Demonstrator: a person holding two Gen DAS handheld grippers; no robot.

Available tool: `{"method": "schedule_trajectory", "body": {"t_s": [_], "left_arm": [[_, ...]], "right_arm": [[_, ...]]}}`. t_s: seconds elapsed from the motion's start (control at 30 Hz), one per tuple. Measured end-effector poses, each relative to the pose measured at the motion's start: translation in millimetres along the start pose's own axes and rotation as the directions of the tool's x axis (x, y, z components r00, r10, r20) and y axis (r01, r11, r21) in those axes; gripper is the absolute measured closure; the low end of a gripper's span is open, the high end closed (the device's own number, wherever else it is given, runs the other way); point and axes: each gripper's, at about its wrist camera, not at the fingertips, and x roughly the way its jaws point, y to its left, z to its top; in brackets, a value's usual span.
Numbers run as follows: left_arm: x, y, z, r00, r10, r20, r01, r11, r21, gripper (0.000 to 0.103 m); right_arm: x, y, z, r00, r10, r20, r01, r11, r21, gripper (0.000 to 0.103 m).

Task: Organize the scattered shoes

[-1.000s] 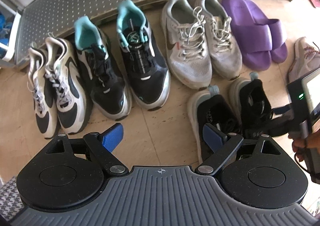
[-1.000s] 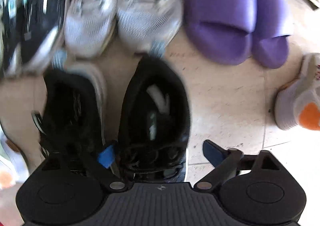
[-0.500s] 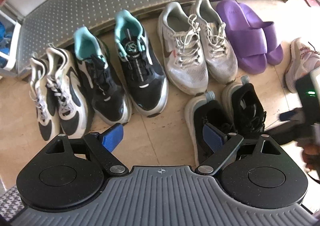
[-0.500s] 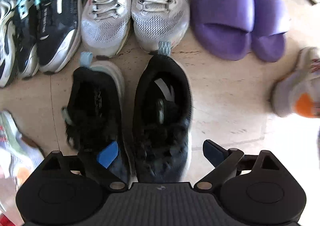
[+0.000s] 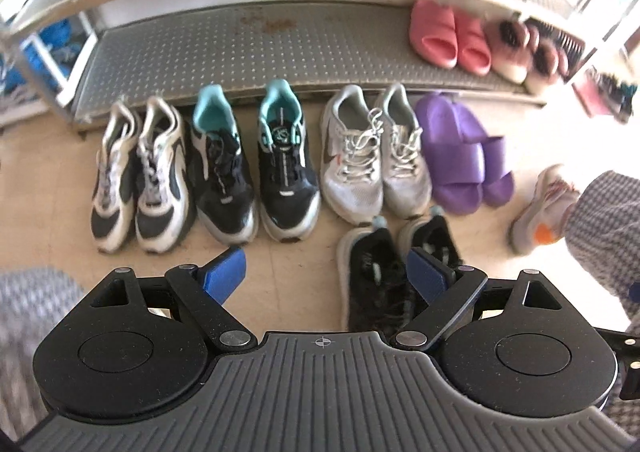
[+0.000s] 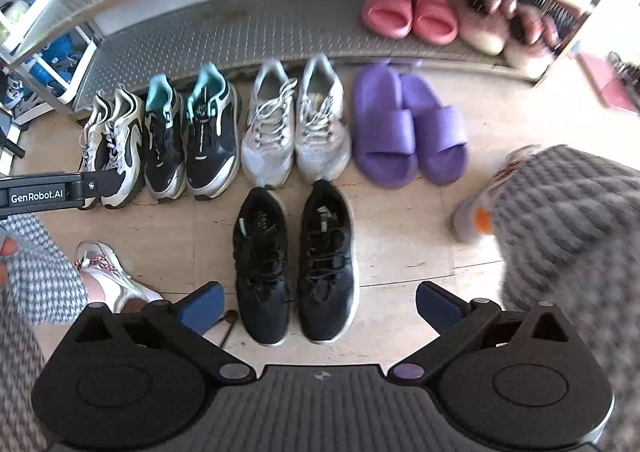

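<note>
A pair of black sneakers (image 6: 294,260) stands side by side on the floor in a second row, also in the left wrist view (image 5: 384,272). Behind it a row runs along the rack: white-black sneakers (image 6: 114,143), black-teal sneakers (image 6: 188,135), grey sneakers (image 6: 296,135), purple slides (image 6: 404,131). A white-orange sneaker (image 6: 476,211) lies apart at the right, and another white sneaker (image 6: 104,272) at the left. My right gripper (image 6: 316,302) is open and empty, above and behind the black pair. My left gripper (image 5: 324,272) is open and empty, raised over the floor.
A metal shoe rack (image 5: 248,43) holds pink slides (image 5: 448,35) and furry slippers (image 5: 524,55) on its low shelf. The person's checkered sleeve (image 6: 572,219) covers part of the right side. The left gripper's body (image 6: 60,189) shows at the left of the right wrist view.
My right gripper has let go of the right black sneaker and pulled back and up. Both views have drawn away from the shoes, and the rack shelves now show.
</note>
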Motion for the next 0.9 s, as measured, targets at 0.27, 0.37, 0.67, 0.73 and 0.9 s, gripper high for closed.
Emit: {"method": "schedule_trajectory", "body": {"t_s": [0.27, 0.37, 0.67, 0.73, 0.9], "left_arm": [[-5.8, -27.9, -12.2, 0.998, -0.057, 0.018, 0.056, 0.996, 0.076, 0.011], [-5.4, -32.4, -11.1, 0.999, -0.036, 0.020, 0.034, 0.994, 0.100, 0.011], [1.4, -15.7, -12.3, 0.995, -0.101, 0.002, 0.101, 0.995, -0.017, 0.011], [3.4, -16.3, -13.2, 0.995, -0.101, -0.005, 0.101, 0.995, -0.007, 0.011], [2.6, -13.6, -13.8, 0.996, -0.089, -0.007, 0.089, 0.996, -0.008, 0.011]], "right_arm": [[14.1, -23.9, -11.0, 0.970, 0.214, 0.113, -0.226, 0.968, 0.112, 0.001], [4.4, -27.6, -1.2, 0.960, 0.202, 0.195, -0.226, 0.967, 0.113, 0.001], [1.8, -32.1, 8.2, 0.943, 0.244, 0.226, -0.281, 0.948, 0.147, 0.001], [4.1, -33.3, 5.5, 0.951, 0.233, 0.205, -0.266, 0.952, 0.153, 0.001], [0.2, -45.2, 1.2, 0.948, 0.232, 0.218, -0.278, 0.937, 0.211, 0.001]]}}
